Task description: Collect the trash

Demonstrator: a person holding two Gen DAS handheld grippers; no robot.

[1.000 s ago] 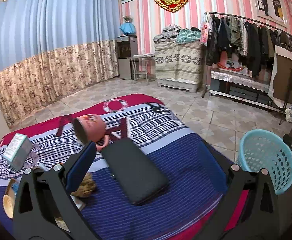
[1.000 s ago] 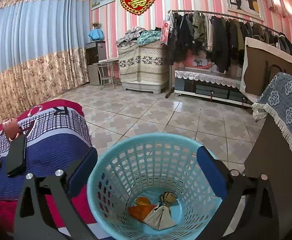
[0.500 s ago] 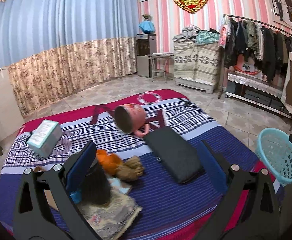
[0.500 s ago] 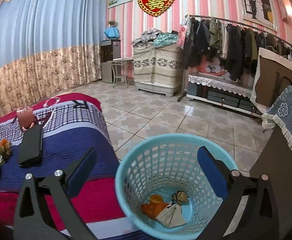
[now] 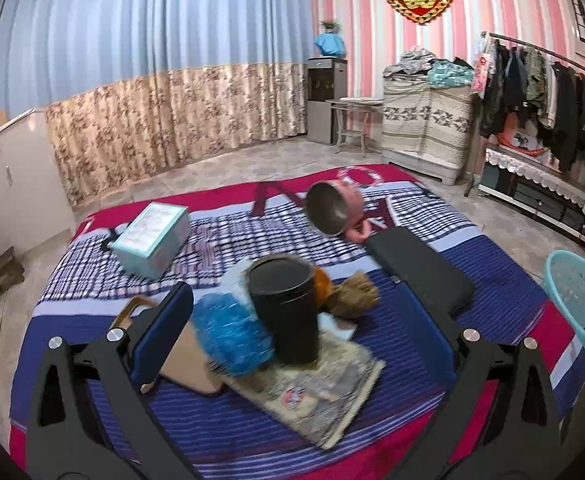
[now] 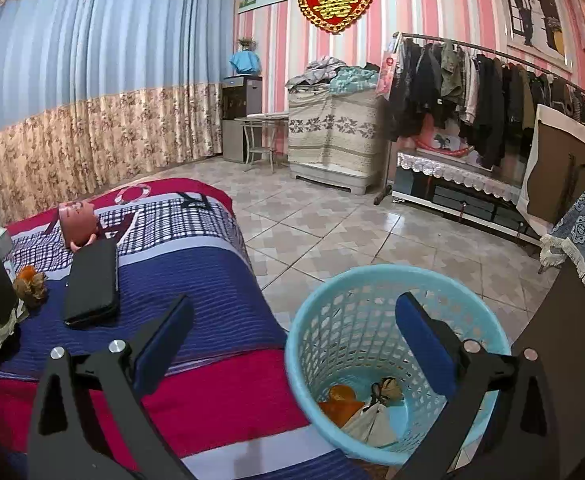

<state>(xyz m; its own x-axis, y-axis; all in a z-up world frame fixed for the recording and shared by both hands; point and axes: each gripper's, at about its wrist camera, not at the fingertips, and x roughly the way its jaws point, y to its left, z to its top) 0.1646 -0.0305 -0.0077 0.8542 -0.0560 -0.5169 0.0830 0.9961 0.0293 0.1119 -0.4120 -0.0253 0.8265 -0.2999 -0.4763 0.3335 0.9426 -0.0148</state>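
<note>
The trash still to be gathered sits in a cluster around one landmark, the upright black cylindrical cup (image 5: 283, 312) on the striped bedspread (image 5: 492, 280): a crumpled blue plastic wrapper (image 5: 230, 340) touching the cup's left side, an orange scrap (image 5: 321, 283) and a crumpled brown paper wad (image 5: 352, 298) just right of it, and a worn printed paper sheet (image 5: 324, 392) lying under the cup.

A second ago the left wrist view looked mostly at the flat black case (image 5: 420, 268) right of the cup, with the cluster half hidden at the frame's lower left; now the cluster fills the middle of the view — the left gripper (image 5: 288, 340) has swung toward it. I judge the next pick is being lined up, probably the blue wrapper or the brown wad.

The left gripper is spread wide and holds nothing; the blue wrapper lies just inside its left finger, the cup between the fingers, the brown wad nearer the right.

The right gripper (image 6: 292, 340) has pulled back a little from the light-blue plastic mesh basket (image 6: 356, 280), which stands on the floor well right of the cup, off the bed's edge. It too is spread and empty. In the basket lie an orange piece (image 6: 338, 398) and a pale crumpled bag (image 6: 372, 420) — part of the job looks done.
</note>
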